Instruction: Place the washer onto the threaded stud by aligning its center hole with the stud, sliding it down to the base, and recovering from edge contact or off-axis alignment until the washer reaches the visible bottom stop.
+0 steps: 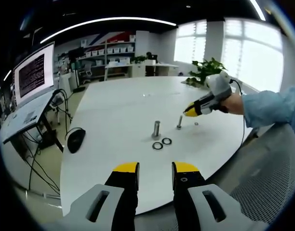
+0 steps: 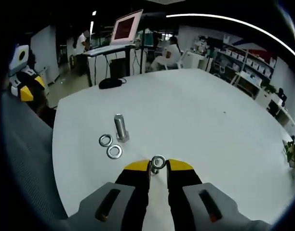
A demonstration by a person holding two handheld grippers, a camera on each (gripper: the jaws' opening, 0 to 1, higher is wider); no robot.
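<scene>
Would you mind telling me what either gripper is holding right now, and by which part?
The right gripper pinches a washer by its lower rim, ring upright above a small stud. The left gripper holds nothing.

A white round table (image 1: 118,115) is spreading out ahead of me, with a black mouse (image 1: 75,139) lying near its edge. A monitor (image 1: 34,73) is glowing beside it, and a leafy plant (image 1: 208,70) is sitting near bright windows (image 1: 253,53)
</scene>
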